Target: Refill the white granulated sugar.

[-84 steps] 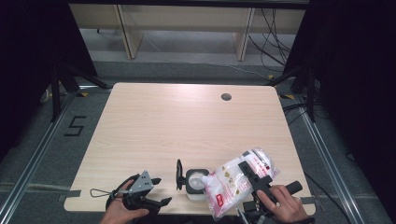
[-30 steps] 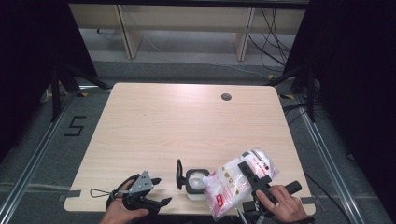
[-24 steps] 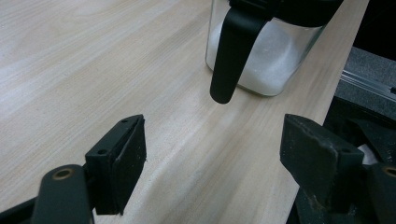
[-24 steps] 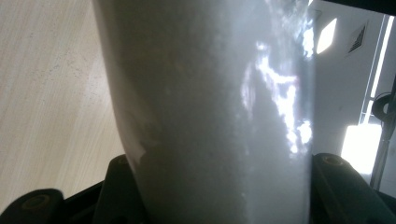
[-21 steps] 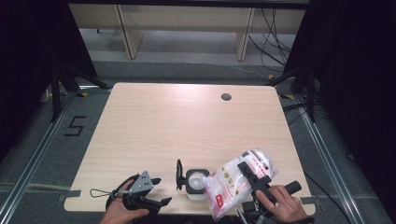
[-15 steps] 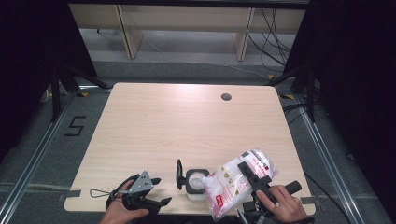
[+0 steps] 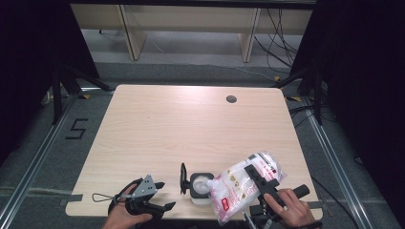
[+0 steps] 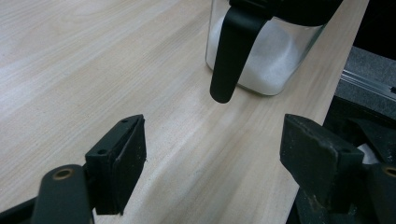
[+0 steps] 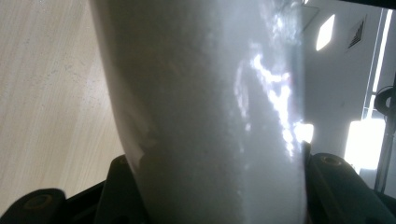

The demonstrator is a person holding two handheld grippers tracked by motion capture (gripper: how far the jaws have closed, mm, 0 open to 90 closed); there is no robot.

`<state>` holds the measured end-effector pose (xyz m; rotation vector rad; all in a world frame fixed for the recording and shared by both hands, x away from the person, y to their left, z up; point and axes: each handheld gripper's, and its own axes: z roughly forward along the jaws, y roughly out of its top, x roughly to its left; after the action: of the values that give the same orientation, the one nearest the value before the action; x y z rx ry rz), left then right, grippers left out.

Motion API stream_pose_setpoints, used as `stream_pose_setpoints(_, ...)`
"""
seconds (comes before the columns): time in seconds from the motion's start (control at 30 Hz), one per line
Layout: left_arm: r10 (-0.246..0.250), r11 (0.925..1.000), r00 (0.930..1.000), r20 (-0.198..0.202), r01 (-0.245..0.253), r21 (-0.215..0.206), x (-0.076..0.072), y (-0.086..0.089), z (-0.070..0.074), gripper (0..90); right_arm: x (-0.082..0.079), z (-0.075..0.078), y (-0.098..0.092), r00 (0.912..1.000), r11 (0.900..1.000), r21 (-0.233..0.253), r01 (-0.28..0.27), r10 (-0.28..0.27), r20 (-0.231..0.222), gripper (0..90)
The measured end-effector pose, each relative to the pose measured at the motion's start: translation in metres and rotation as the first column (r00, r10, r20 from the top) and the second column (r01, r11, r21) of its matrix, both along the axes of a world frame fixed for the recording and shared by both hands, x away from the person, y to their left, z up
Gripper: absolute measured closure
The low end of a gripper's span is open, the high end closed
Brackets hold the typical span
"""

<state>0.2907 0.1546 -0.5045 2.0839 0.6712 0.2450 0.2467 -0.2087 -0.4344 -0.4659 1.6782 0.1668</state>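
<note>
Bag (image 7: 239,188) unmoved, mouth toward jar (image 7: 200,185)

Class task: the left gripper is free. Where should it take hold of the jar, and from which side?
Probably the jar's clear flat-sided body, from its left: the open left gripper faces that side, while the bag leans over the mouth. The hanging black lid partly blocks the way.

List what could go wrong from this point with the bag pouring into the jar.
1. The bag is tilted over the jar near the table's front edge; grains could miss the mouth and spill onto the wood or floor.
2. The left gripper is open and apart from the jar, so nothing steadies it; a nudge might shift or tip it.
3. The right gripper pinches soft plastic, which might slip.
</note>
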Motion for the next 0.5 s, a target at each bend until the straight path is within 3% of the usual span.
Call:
stream_pose_setpoints(0.03,0.02,0.9998,0.9996,-0.019,-0.02,0.001,-0.0017,-0.0001,0.0005,22.4,-0.0001,0.0,-0.0001,1.0,1.0,0.0,0.001,-0.001,0.001,51.8)
stream_pose_setpoints(0.23,0.021,0.9997,0.9995,-0.024,-0.021,-0.011,-0.0018,-0.0012,-0.0004,22.4,-0.0001,0.0007,-0.0003,1.0,1.0,0.002,0.001,-0.001,0.002,51.9)
stream_pose_setpoints(0.33,0.001,1.0,1.0,-0.003,-0.001,0.003,-0.0001,0.0001,0.0003,22.4,-0.0012,0.0019,-0.0005,0.9999,1.0,-0.012,0.012,-0.012,-0.004,52.0)
stream_pose_setpoints(0.37,0.0,1.0,1.0,-0.001,0.0,0.005,0.0,-0.0001,0.0004,22.4,-0.0012,0.0044,-0.0004,0.9999,1.0,-0.032,0.002,-0.001,0.015,52.0)
stream_pose_setpoints(0.5,0.006,1.0,1.0,-0.004,-0.006,-0.001,-0.0004,-0.0006,-0.0002,22.4,-0.0011,0.0033,-0.0023,0.9999,1.0,0.004,0.015,-0.015,-0.002,52.1)
